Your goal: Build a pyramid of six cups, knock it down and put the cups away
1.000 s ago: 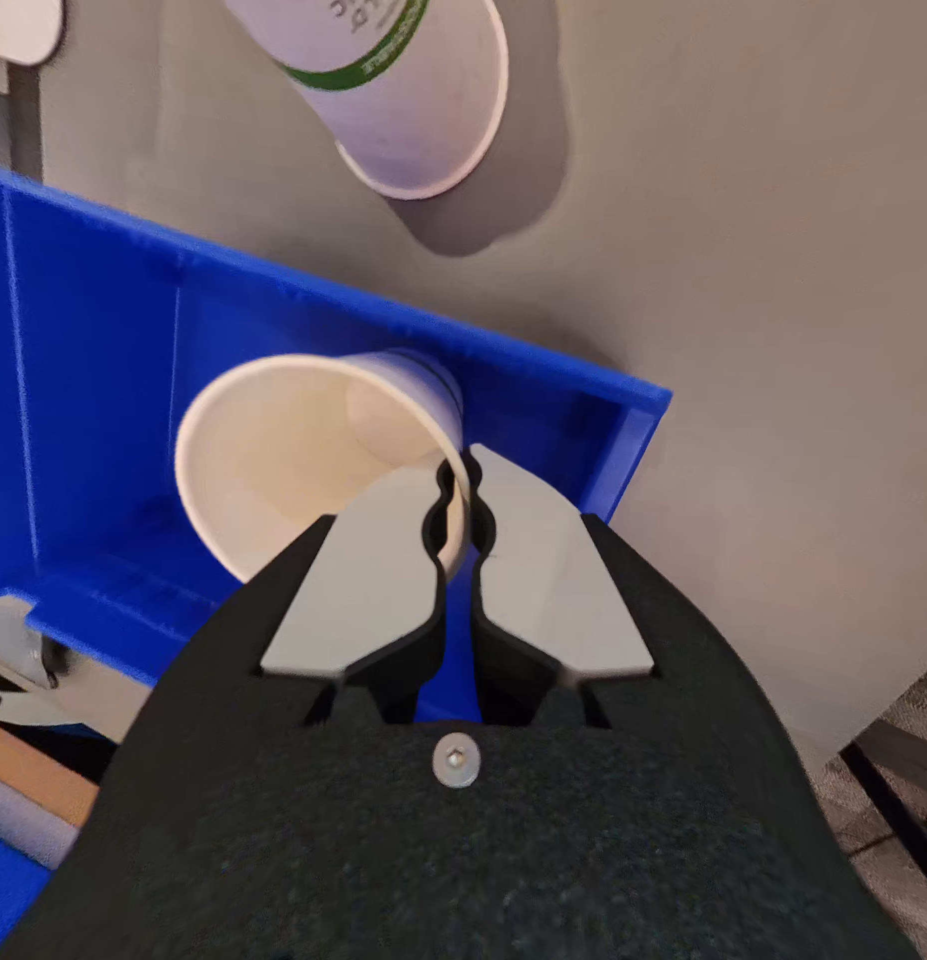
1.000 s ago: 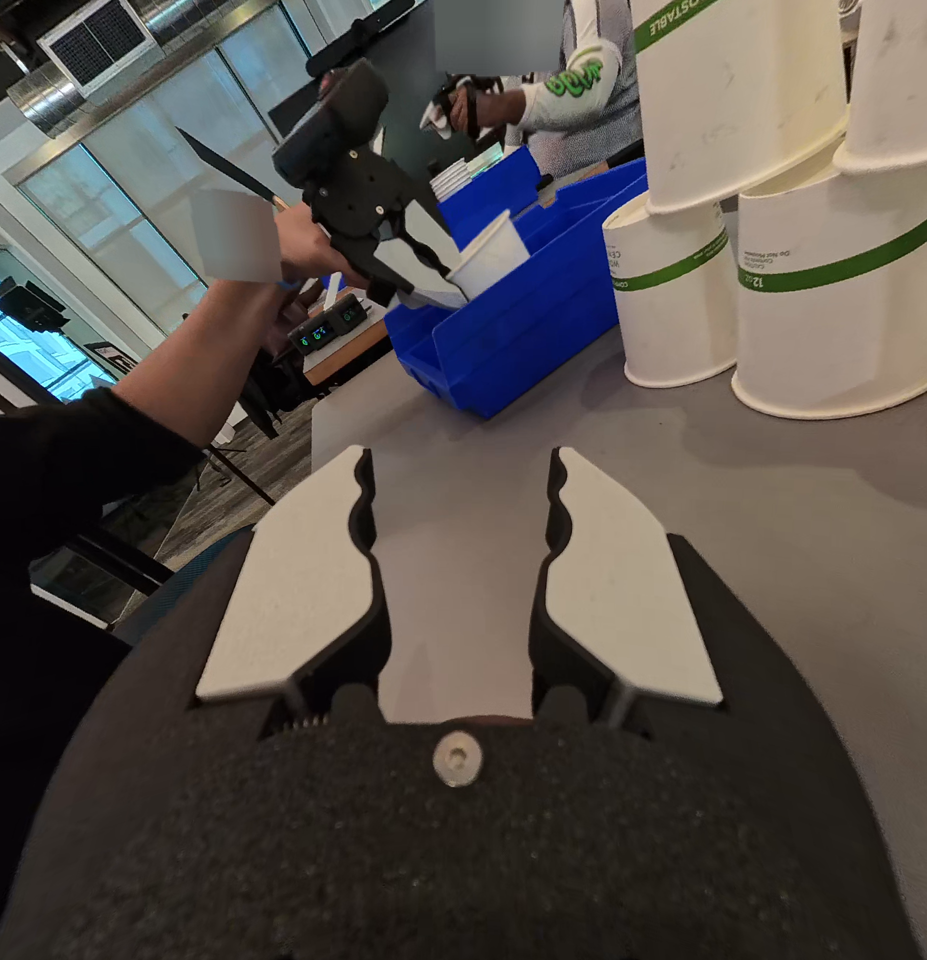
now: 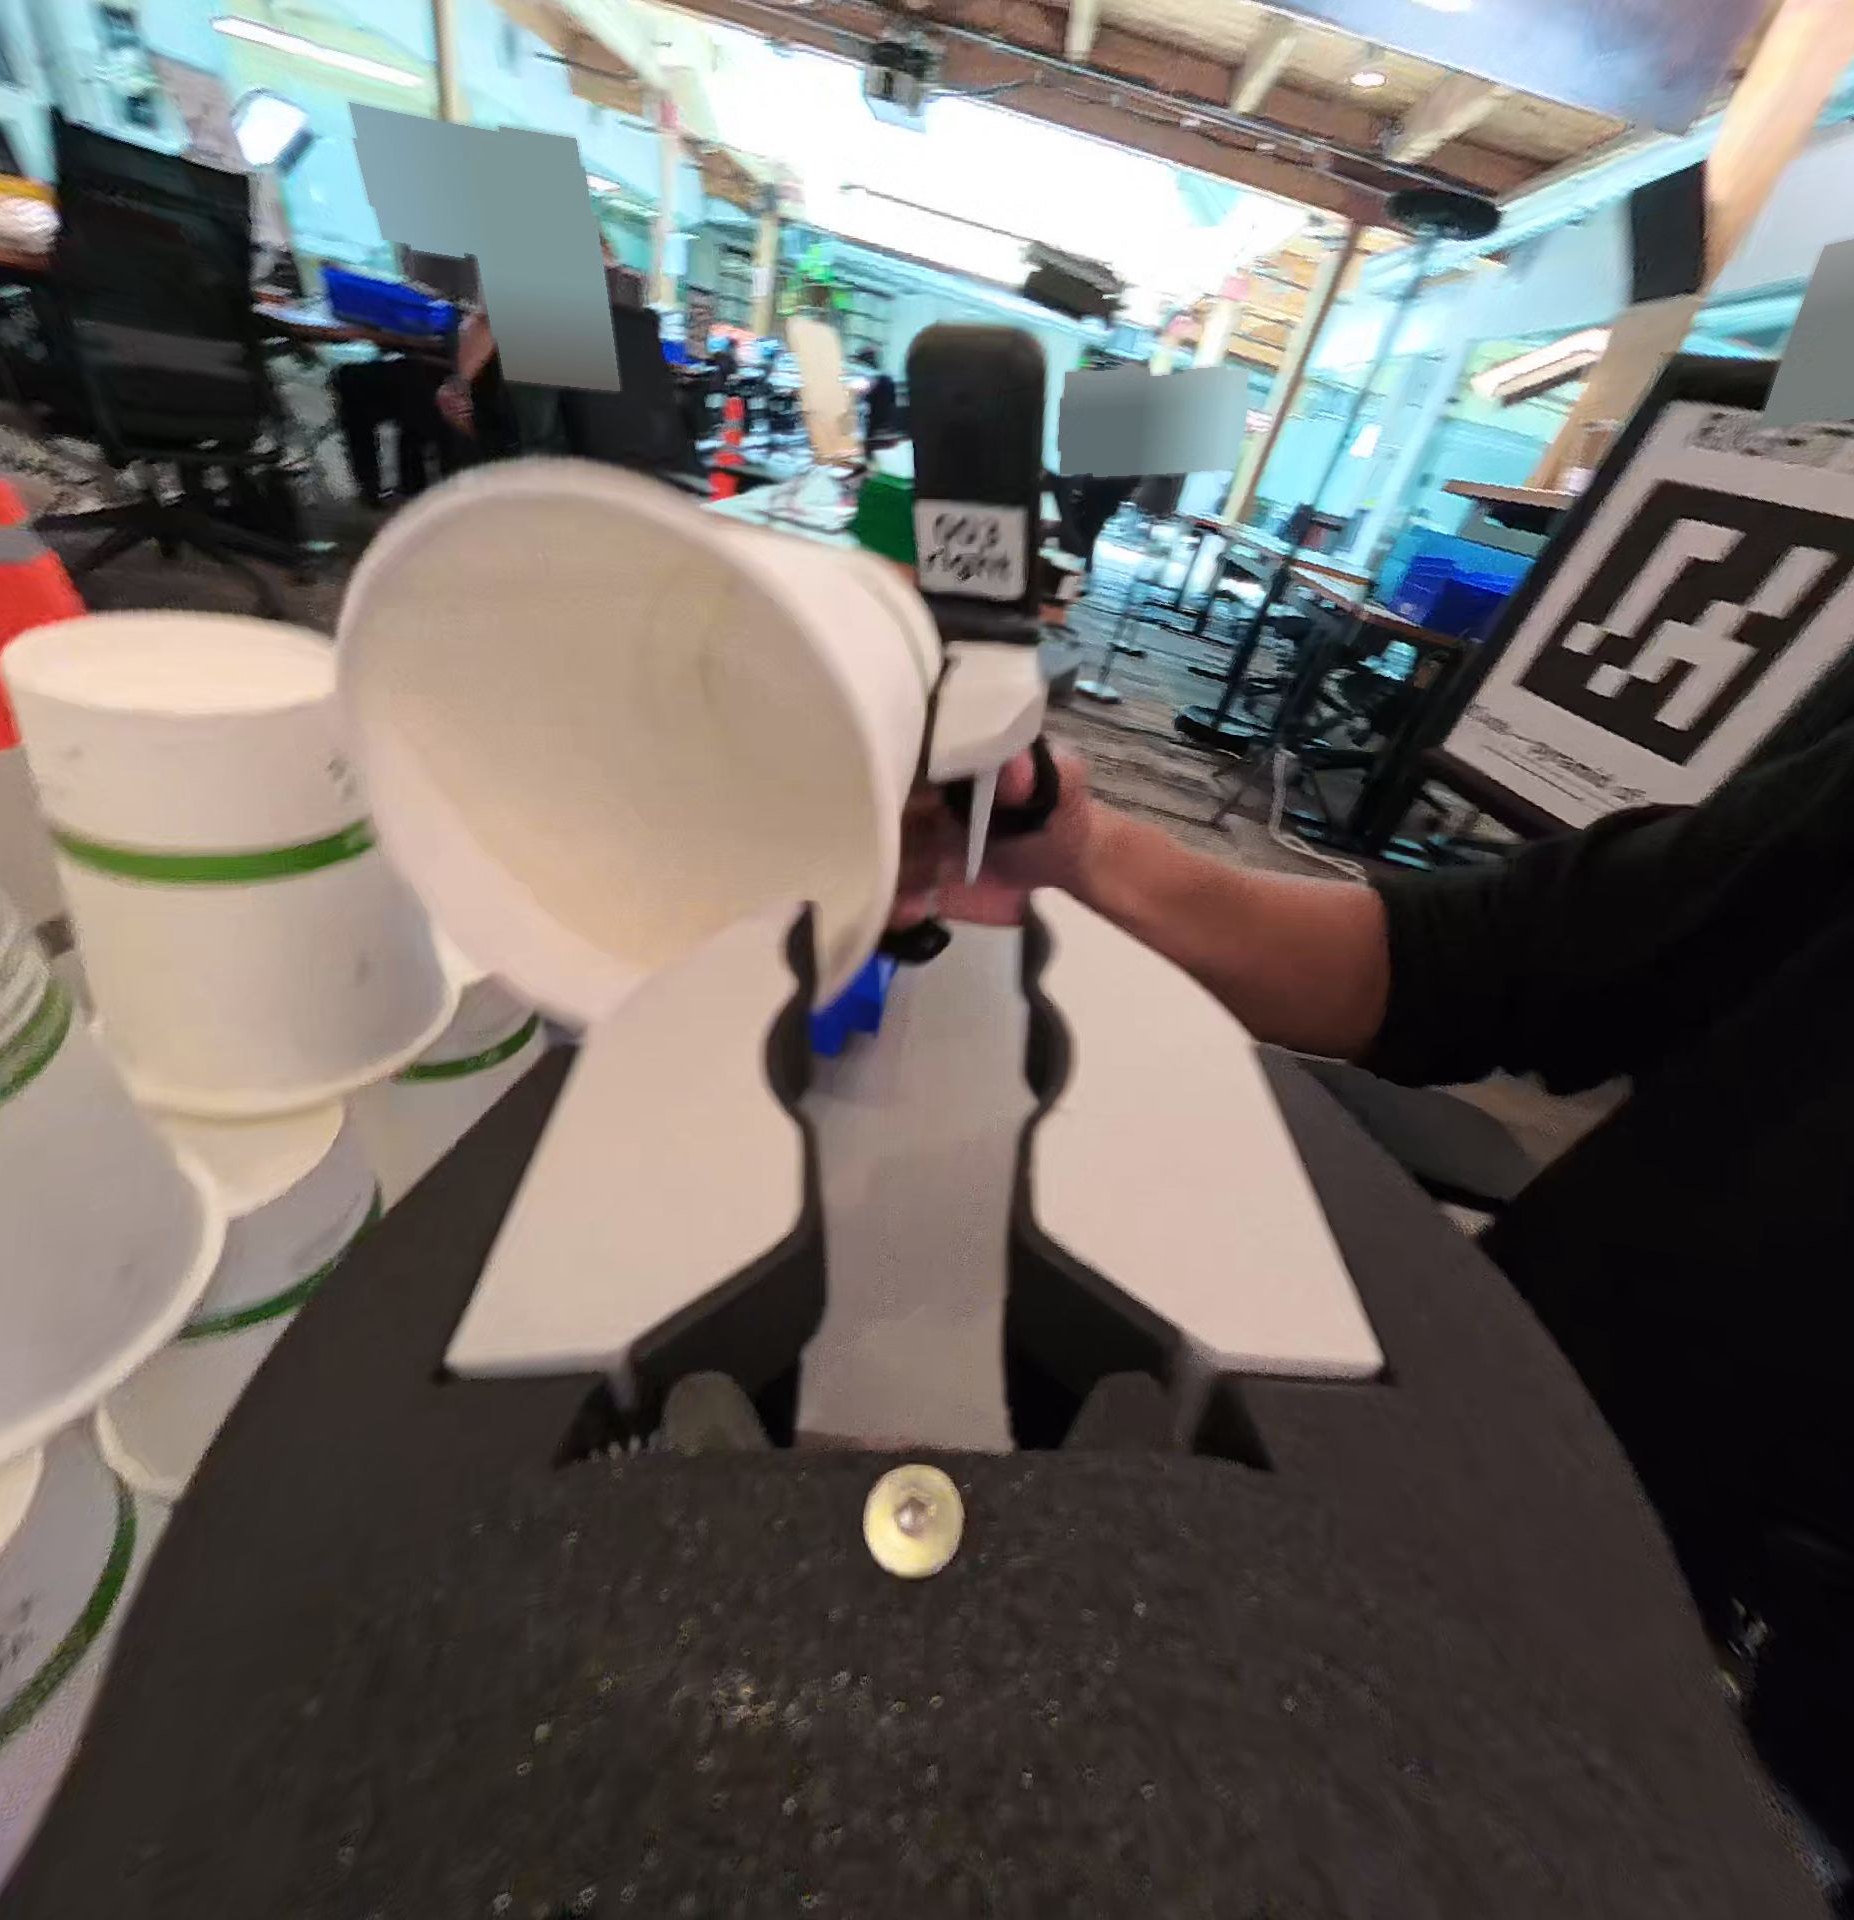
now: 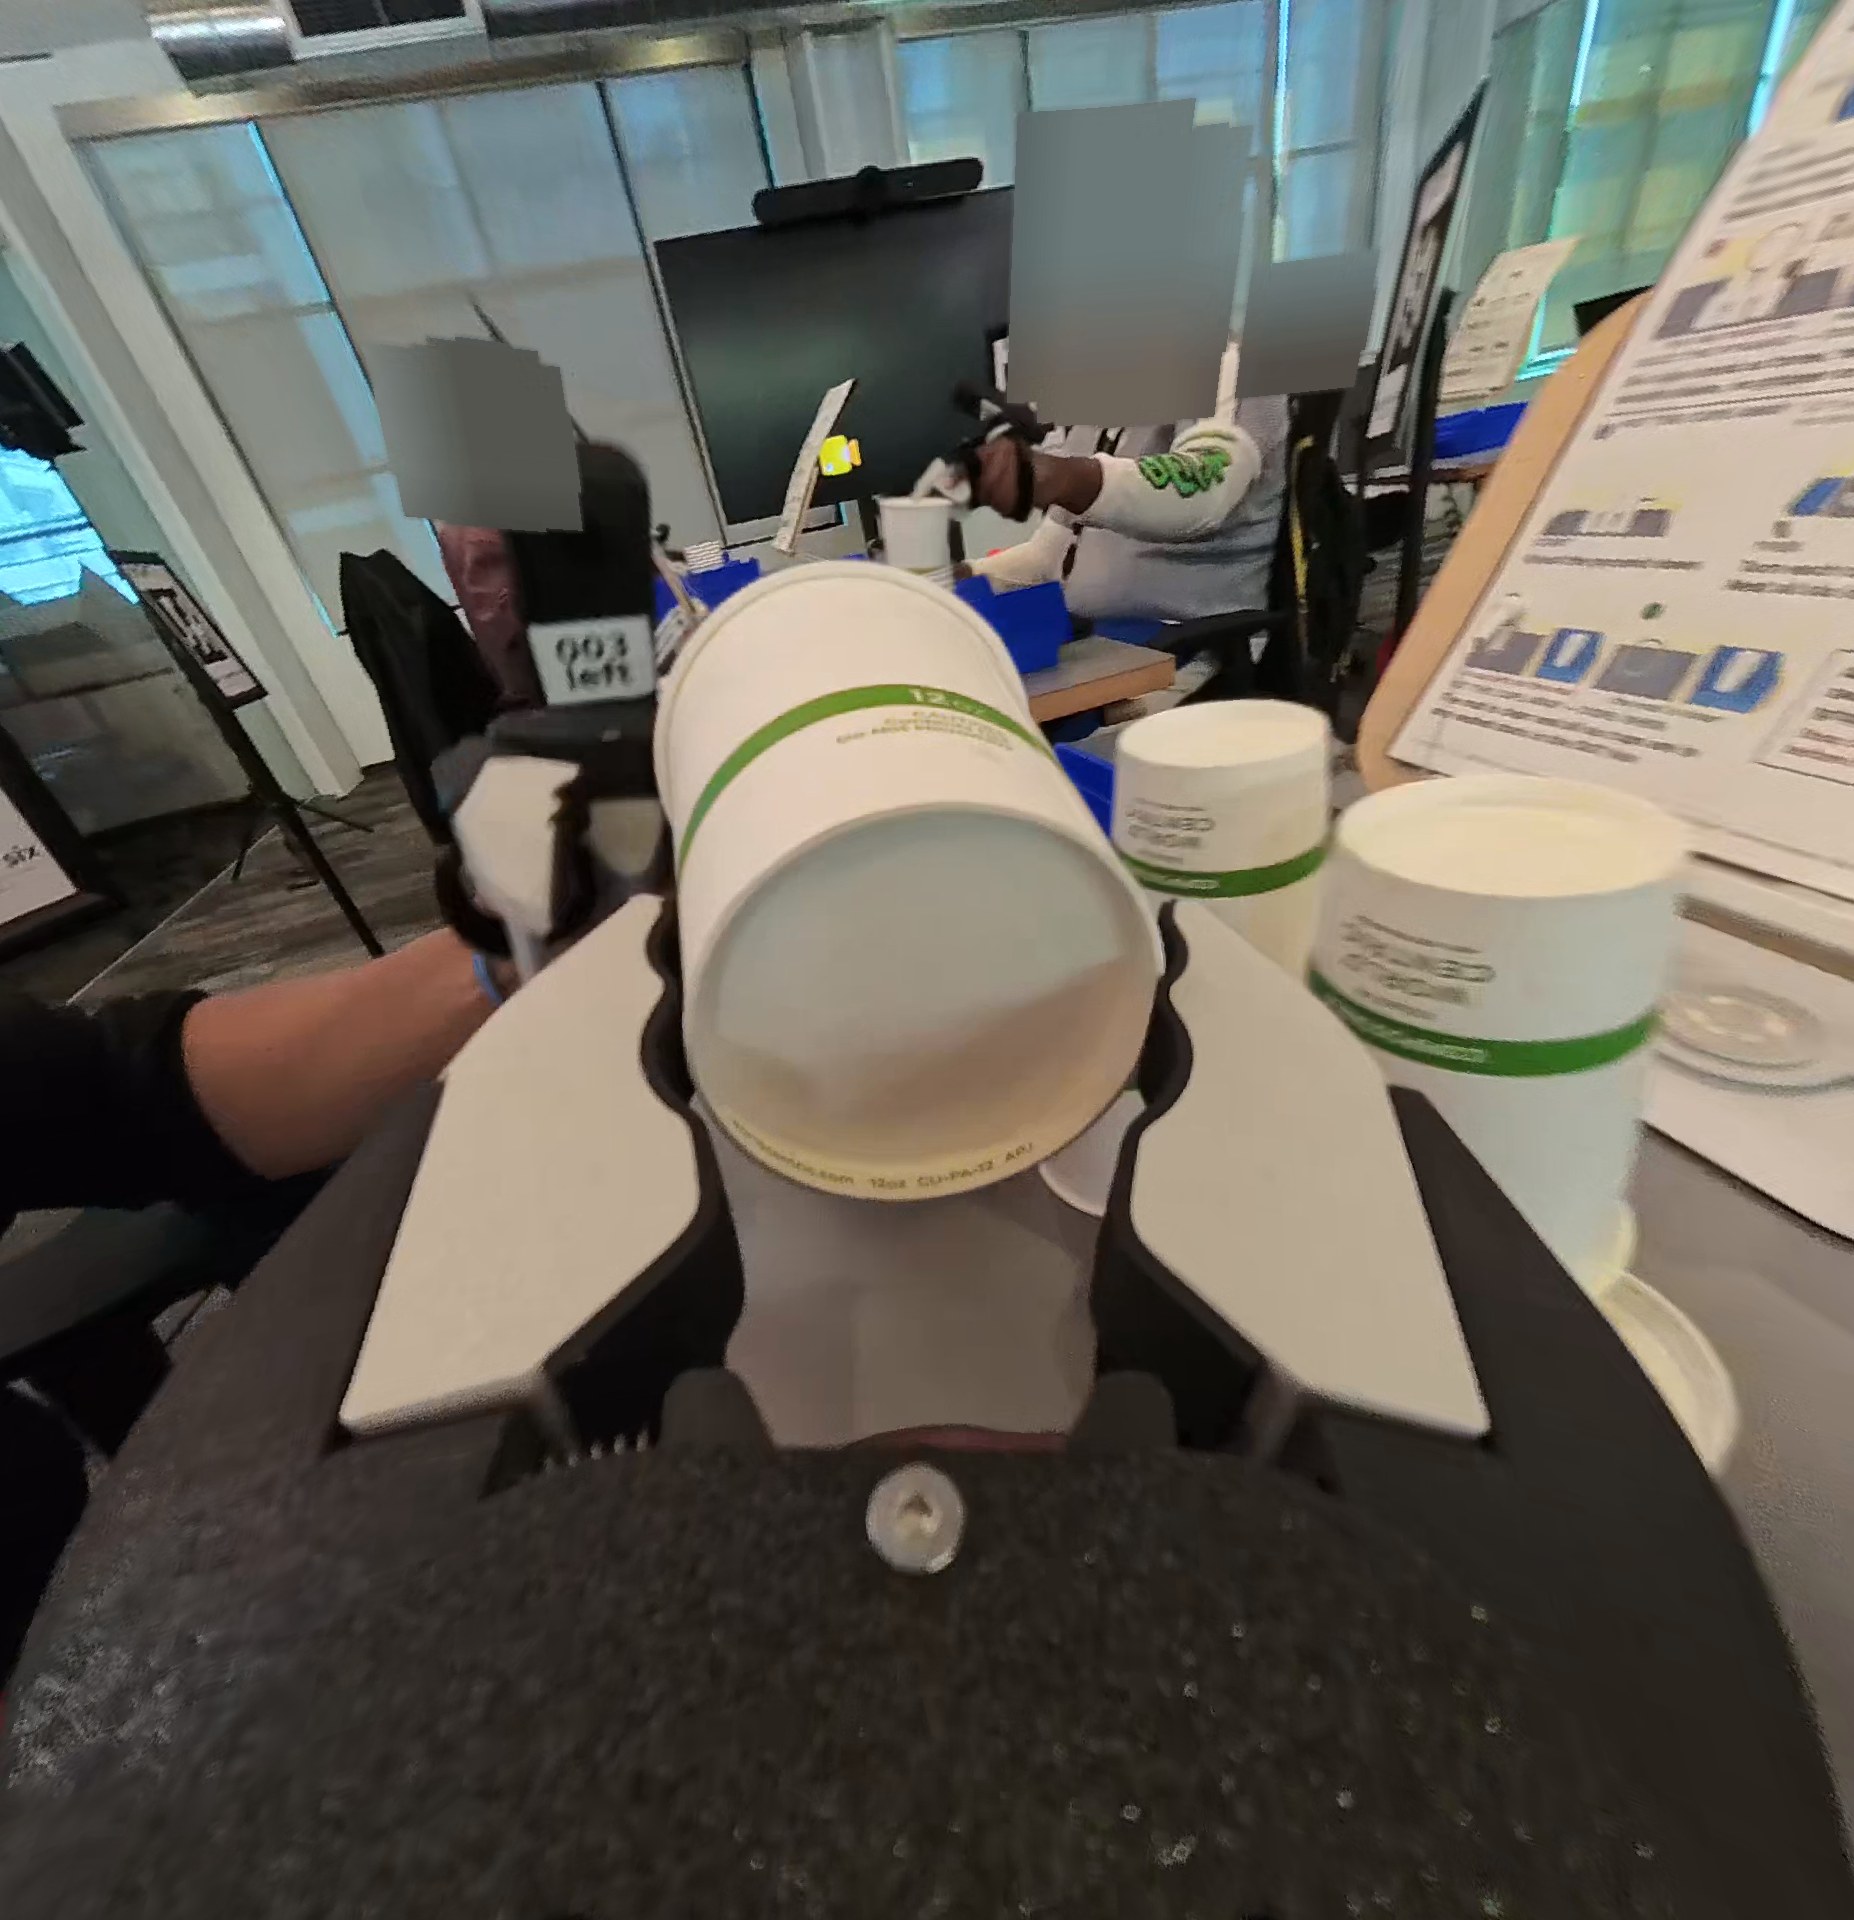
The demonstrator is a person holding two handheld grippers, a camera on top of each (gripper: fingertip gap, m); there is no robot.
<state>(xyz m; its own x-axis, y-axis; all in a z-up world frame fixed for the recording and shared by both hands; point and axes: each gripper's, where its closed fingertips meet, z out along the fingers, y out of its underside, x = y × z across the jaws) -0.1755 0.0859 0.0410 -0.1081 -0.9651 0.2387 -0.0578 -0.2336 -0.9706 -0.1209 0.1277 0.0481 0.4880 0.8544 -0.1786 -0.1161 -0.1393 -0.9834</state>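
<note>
A white paper cup with a green band [image 4: 881, 894] hangs on its side in the air, base toward my right gripper [image 4: 912, 914], whose fingers press on both sides of the base. In the left wrist view the cup's open mouth [image 3: 611, 727] faces me. My left gripper [image 3: 912, 925] is open, with the cup's rim just inside its left fingertip. The right gripper [image 3: 975, 727] shows behind the cup. The left gripper [image 4: 518, 862] shows far left in the right wrist view. Upside-down cups [image 3: 206, 862] stand stacked at the left, and two show at the right [image 4: 1484, 997].
The grey table [image 4: 902, 1299] lies below. A corner of the blue bin [image 3: 850, 1008] peeks between the left fingers. A tilted poster board [image 4: 1681, 520] stands at the right, a marker sign [image 3: 1681, 613] and an orange cone [image 3: 9, 603] farther off. People work at a table behind.
The left gripper carried the cup up out of the blue bin to the right gripper and opened. The right gripper closed on the cup's base.
</note>
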